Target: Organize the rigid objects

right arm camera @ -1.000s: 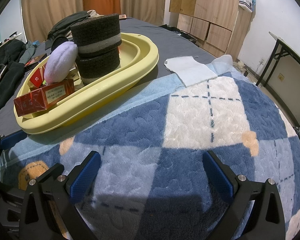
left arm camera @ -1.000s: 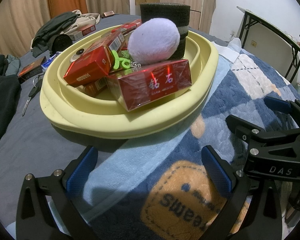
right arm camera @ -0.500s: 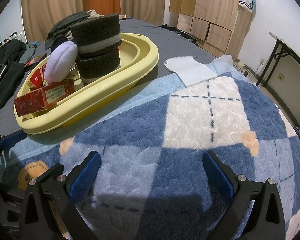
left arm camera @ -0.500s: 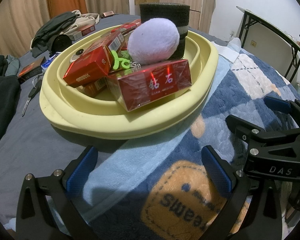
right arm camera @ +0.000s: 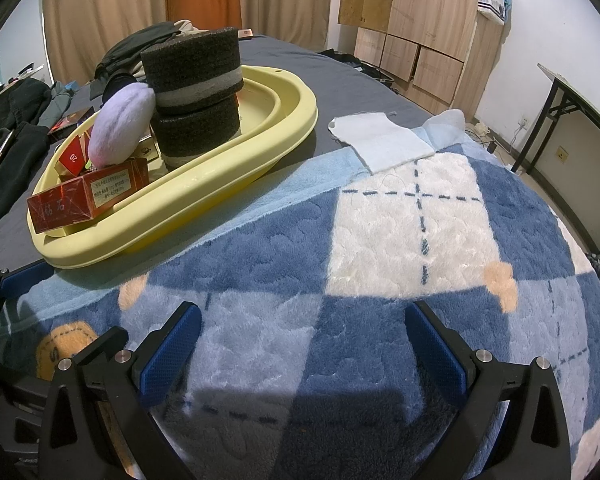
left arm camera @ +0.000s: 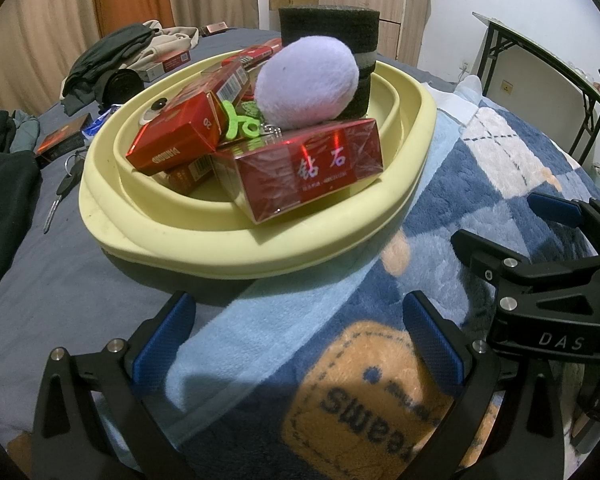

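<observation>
A yellow basin (left arm camera: 236, 248) (right arm camera: 204, 184) sits on the bed, half on a blue plaid blanket (right arm camera: 400, 240). It holds red cartons (left arm camera: 312, 168) (right arm camera: 84, 200), a lilac plush ball (left arm camera: 306, 80) (right arm camera: 120, 124), a green clip (left arm camera: 240, 124) and stacked dark foam rolls (right arm camera: 196, 92) (left arm camera: 332, 28). My left gripper (left arm camera: 298, 340) is open and empty, just in front of the basin's near rim. My right gripper (right arm camera: 302, 348) is open and empty over the blanket, to the right of the basin.
Dark clothes (left arm camera: 112, 60) and small boxes (left arm camera: 60, 140) lie on the grey sheet behind and left of the basin, with keys (left arm camera: 66, 184). A white cloth (right arm camera: 380, 140) lies at the blanket's far edge. A folding table (right arm camera: 580, 100) stands at right.
</observation>
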### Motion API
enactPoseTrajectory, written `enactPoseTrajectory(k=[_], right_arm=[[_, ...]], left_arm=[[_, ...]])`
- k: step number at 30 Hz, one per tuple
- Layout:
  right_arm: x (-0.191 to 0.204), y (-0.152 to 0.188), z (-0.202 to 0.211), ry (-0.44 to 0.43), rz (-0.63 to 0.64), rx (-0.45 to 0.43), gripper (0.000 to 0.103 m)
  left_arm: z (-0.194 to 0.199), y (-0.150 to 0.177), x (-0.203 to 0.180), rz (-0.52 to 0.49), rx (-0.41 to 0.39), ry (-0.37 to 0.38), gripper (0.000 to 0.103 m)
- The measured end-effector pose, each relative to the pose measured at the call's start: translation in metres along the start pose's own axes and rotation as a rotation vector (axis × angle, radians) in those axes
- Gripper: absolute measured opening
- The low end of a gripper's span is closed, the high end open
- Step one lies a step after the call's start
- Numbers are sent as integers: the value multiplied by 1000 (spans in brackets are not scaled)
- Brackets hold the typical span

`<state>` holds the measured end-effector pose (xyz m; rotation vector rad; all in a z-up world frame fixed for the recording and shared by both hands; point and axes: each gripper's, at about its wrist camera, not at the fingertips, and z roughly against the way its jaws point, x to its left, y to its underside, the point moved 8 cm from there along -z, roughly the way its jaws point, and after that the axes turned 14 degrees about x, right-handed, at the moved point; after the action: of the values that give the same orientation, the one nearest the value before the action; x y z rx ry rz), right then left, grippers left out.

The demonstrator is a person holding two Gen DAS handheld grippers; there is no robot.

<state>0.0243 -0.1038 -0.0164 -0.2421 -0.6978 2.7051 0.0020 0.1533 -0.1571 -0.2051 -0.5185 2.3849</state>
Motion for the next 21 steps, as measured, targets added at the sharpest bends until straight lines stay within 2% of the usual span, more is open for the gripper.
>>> enactPoseTrajectory(k=[21], right_arm=[[-1, -1, 0, 0, 0, 1, 103]], left_arm=[[0, 0, 0, -1, 0, 1, 103]])
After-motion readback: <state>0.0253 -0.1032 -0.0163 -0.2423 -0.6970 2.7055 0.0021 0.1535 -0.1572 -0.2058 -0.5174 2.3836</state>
